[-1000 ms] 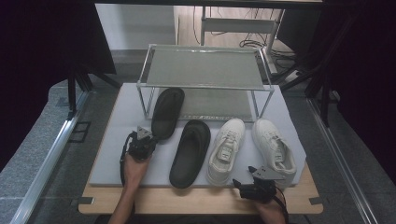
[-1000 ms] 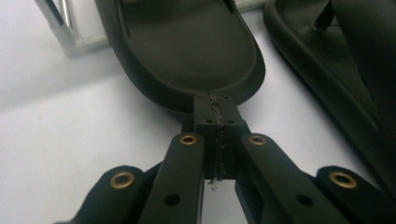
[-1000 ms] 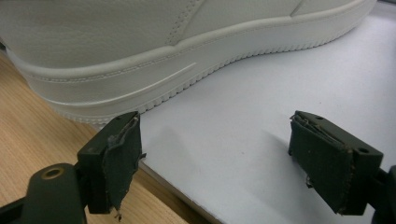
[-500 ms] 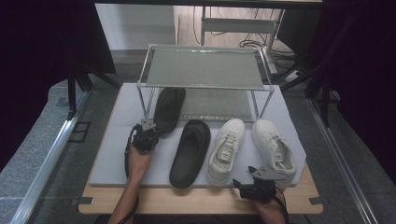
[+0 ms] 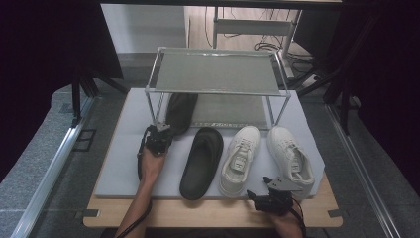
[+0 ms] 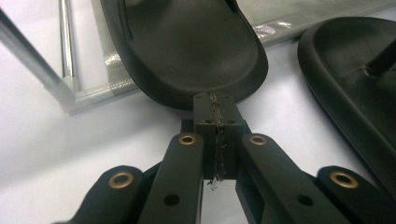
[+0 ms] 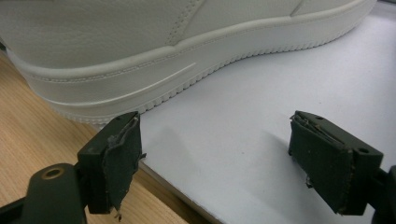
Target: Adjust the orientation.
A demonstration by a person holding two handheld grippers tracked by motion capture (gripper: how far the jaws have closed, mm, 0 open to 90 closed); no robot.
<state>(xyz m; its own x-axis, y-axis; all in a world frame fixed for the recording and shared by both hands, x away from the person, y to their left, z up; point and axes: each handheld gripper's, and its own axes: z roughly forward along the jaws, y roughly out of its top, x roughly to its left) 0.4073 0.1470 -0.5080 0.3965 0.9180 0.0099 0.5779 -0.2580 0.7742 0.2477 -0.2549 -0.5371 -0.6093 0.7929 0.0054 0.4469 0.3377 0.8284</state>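
- Left gripper (image 6: 215, 100), jaws closed on nothing, butted its tip against the black slide sandal (image 6: 187, 44), apparently nudging it under the rack (image 5: 218, 69).
- Right gripper (image 7: 224, 158) waited open beside the white sneaker (image 7: 154, 42).

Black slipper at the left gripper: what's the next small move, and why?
Probably a short push forward. The left gripper, jaws shut, has its tips against the heel of the black slipper, whose toe end lies under the wire rack while the heel sticks out onto the white mat. The right gripper sits open near the sneakers.
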